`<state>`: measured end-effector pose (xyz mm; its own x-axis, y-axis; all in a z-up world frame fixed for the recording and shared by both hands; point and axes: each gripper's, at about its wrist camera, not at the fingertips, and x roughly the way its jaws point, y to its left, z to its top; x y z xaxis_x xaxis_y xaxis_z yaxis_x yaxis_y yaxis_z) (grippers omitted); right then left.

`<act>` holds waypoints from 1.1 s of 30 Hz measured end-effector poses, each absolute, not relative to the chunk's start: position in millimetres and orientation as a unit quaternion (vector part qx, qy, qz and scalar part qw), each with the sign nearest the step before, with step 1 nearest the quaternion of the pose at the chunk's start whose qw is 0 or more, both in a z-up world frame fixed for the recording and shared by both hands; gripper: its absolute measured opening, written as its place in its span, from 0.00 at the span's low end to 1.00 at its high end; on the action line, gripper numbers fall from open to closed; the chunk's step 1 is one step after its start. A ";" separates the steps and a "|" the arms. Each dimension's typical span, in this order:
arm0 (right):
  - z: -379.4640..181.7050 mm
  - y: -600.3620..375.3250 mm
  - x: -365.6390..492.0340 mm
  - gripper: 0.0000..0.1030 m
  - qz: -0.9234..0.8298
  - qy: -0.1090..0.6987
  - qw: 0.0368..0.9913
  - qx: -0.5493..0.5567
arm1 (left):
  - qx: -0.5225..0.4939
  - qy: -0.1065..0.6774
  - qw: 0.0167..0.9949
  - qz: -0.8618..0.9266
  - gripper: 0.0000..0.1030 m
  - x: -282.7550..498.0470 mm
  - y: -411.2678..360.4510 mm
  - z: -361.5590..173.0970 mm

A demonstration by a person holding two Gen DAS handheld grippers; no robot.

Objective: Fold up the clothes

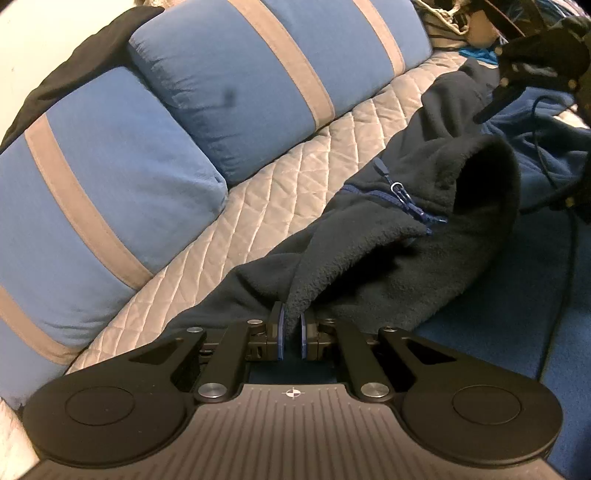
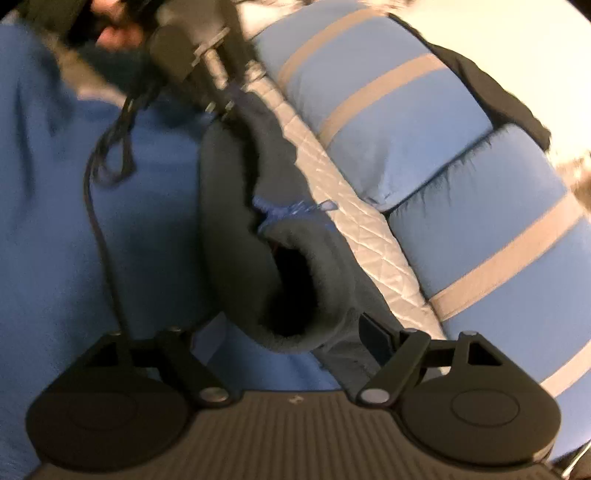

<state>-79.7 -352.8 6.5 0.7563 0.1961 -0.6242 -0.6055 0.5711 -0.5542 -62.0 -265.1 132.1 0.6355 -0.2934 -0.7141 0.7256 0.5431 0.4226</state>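
A dark navy fleece jacket [image 1: 388,258] with a blue zipper [image 1: 400,195] lies along the quilted sofa seat [image 1: 288,173]. My left gripper [image 1: 291,332] is shut on a fold of the fleece at its near end. The right gripper [image 1: 517,74] shows at the upper right of the left wrist view, over the jacket's far end. In the right wrist view the right gripper [image 2: 291,332] is open, with one finger [image 2: 373,328] against the fleece [image 2: 295,291], whose opening gapes between the jaws. The left gripper [image 2: 207,66] shows blurred at the top.
Two blue cushions with grey stripes [image 1: 122,177] lean against the sofa back. A blue blanket [image 2: 55,221] covers the seat's front part. A black cable [image 2: 99,221] trails across it. Clutter lies at the sofa's far end [image 1: 450,14].
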 end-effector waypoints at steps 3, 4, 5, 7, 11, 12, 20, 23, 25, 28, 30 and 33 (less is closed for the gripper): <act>-6.6 -346.8 -75.3 0.83 0.222 0.246 0.842 -0.426 | 0.359 0.297 0.828 -0.312 0.09 -61.2 -262.8 132.4; -10.3 -345.7 -75.1 0.82 0.219 0.241 0.840 -0.434 | 0.358 0.296 0.828 -0.314 0.09 -61.1 -261.9 132.1; -14.7 -343.9 -75.5 0.82 0.215 0.234 0.836 -0.447 | 0.358 0.295 0.828 -0.315 0.09 -61.2 -260.9 131.6; -19.0 -340.2 -76.6 0.75 0.216 0.224 0.829 -0.464 | 0.360 0.289 0.828 -0.319 0.09 -62.1 -258.6 130.2; -17.6 -340.3 -76.1 0.26 0.212 0.219 0.828 -0.470 | 0.365 0.276 0.826 -0.330 0.11 -65.6 -253.2 126.5; -15.5 -342.2 -74.5 0.24 0.211 0.221 0.831 -0.466 | 0.359 0.275 0.827 -0.333 0.11 -66.2 -251.0 126.9; 2.7 -348.8 -67.2 0.20 0.206 0.227 0.841 -0.445 | 0.354 0.214 0.841 -0.349 0.49 -87.5 -237.2 135.7; 9.0 -351.0 -62.4 0.19 0.203 0.228 0.847 -0.435 | 0.362 0.179 0.835 -0.373 0.69 -101.6 -231.8 138.3; 13.2 -352.9 -59.2 0.19 0.201 0.229 0.851 -0.428 | 0.380 0.175 0.824 -0.383 0.71 -106.6 -232.9 134.8; 21.4 -357.4 -52.4 0.19 0.202 0.241 0.860 -0.401 | 0.400 0.184 0.814 -0.378 0.71 -101.9 -241.0 124.2; 25.3 -359.1 -49.9 0.19 0.203 0.242 0.863 -0.394 | 0.399 0.195 0.814 -0.374 0.71 -93.5 -246.1 118.1; 29.8 -360.1 -48.6 0.19 0.205 0.242 0.865 -0.390 | 0.387 0.205 0.820 -0.369 0.71 -77.0 -252.6 114.5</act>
